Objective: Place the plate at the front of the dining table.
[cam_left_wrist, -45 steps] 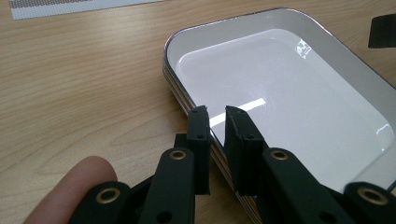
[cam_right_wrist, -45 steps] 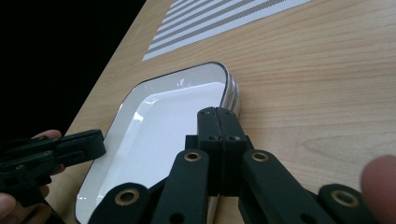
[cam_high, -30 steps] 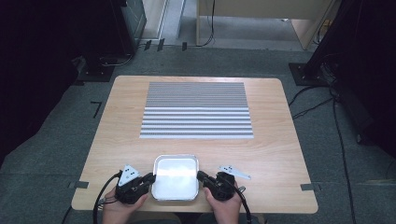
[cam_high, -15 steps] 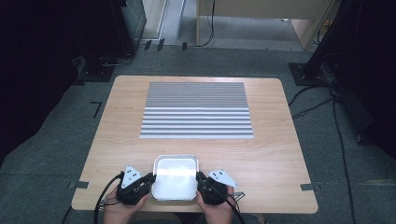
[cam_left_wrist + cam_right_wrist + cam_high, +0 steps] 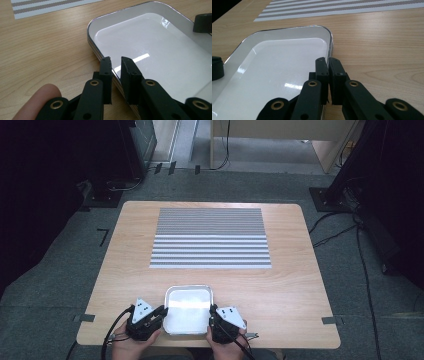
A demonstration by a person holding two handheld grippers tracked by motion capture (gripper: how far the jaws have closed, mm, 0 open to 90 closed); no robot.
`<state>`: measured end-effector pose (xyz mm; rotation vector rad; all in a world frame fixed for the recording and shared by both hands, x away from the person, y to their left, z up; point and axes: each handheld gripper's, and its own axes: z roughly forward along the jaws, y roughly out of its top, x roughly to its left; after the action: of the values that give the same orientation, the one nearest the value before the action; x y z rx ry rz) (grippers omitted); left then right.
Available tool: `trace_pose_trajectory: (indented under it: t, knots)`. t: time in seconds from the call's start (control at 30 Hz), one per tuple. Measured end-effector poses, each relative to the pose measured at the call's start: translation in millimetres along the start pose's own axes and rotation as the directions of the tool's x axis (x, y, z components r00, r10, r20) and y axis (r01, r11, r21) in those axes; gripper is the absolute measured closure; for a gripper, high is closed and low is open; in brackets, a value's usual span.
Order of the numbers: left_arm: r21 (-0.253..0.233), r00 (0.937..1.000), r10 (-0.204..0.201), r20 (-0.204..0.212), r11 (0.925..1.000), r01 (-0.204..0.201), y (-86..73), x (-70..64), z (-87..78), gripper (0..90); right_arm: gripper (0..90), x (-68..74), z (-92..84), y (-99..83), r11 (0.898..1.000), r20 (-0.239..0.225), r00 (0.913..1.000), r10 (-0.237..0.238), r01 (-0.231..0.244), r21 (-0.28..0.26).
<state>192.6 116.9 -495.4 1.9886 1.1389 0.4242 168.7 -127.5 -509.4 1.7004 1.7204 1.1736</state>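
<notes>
Wooden table (image 5: 300, 285), striped placemat (image 5: 210, 237) at centre, bare. White metal-rimmed tray (image 5: 188, 310) empty, at near edge, well short of placemat. Left gripper (image 5: 115, 65): jaws straddle tray's left rim, narrow gap. Right gripper (image 5: 328, 65): jaws pinched on right rim. Judgement: 2-sided grasp nearly set; lift and carry left.

Light wooden table (image 5: 300, 285), striped mat (image 5: 210, 237), white tray (image 5: 188, 310) near front edge

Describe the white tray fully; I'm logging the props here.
The tray is a shallow white rectangle with rounded corners and a shiny metallic rim, glossy inside and empty. It lies flat at the wooden table's near edge. The left gripper straddles its left rim, jaws slightly apart; the right gripper is shut on its right rim.
</notes>
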Motion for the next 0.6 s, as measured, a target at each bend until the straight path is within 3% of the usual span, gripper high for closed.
trace_pose_trajectory:
  t: [0.23, 0.27, 0.6]
  knots:
    - [-0.001, 0.9997, 0.019, -0.014, 0.9998, -0.019, -1.6, -5.1, 3.8, 74.5, 88.6, -2.9, -0.7, 1.5, 0.999, 0.001, 0.9988, 0.05, -0.05, -0.001]
    - [0.003, 0.9996, 0.025, -0.016, 0.9997, -0.025, -1.6, -5.6, 4.6, 74.3, 88.6, -4.6, -1.2, 2.1, 0.997, -0.003, 0.997, 0.078, -0.078, 0.002]
    - [0.02, 1.0, 0.005, 0.005, 0.9998, -0.006, -1.6, -3.9, 6.2, 68.5, 88.5, -9.5, -3.9, 3.1, 0.991, -0.018, 0.9909, 0.133, -0.133, 0.019]
